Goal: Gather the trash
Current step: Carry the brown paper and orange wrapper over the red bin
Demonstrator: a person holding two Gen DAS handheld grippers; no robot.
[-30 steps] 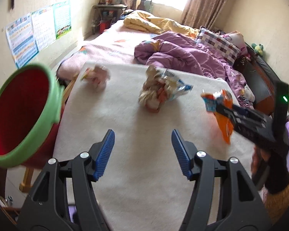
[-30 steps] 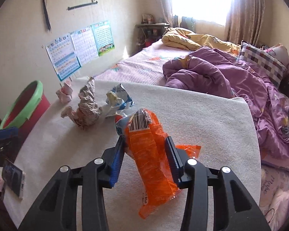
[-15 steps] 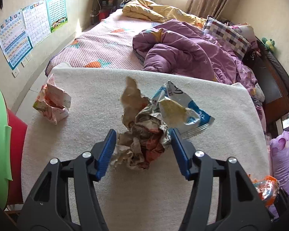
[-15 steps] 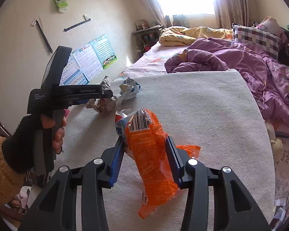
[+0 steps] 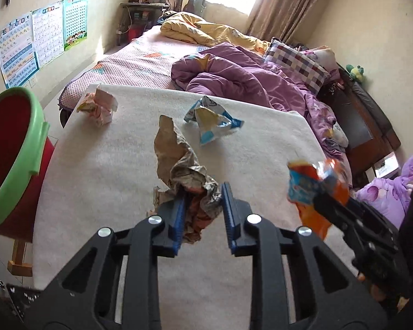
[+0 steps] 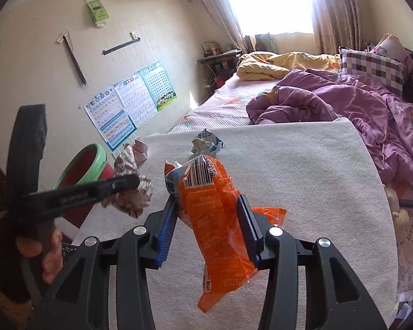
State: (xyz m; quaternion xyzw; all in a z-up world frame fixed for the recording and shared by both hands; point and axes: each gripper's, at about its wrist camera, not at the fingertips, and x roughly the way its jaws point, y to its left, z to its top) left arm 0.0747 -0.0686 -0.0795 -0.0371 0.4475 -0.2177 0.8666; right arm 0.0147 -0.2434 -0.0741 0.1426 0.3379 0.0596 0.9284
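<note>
Beyond my white tabletop (image 5: 102, 165) I see a bed (image 5: 140, 63) heaped with a purple quilt (image 5: 234, 79), cream walls with posters (image 5: 38, 41), and a bright curtained window (image 6: 275, 2).

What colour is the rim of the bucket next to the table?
The rim is green and the bucket is red inside. The left wrist view shows it best.

Table (image 5: 102, 170) mostly bare; blue wrapper (image 5: 212, 122), pink wad (image 5: 100, 107) block far edge; bin (image 5: 12, 148) left.
</note>
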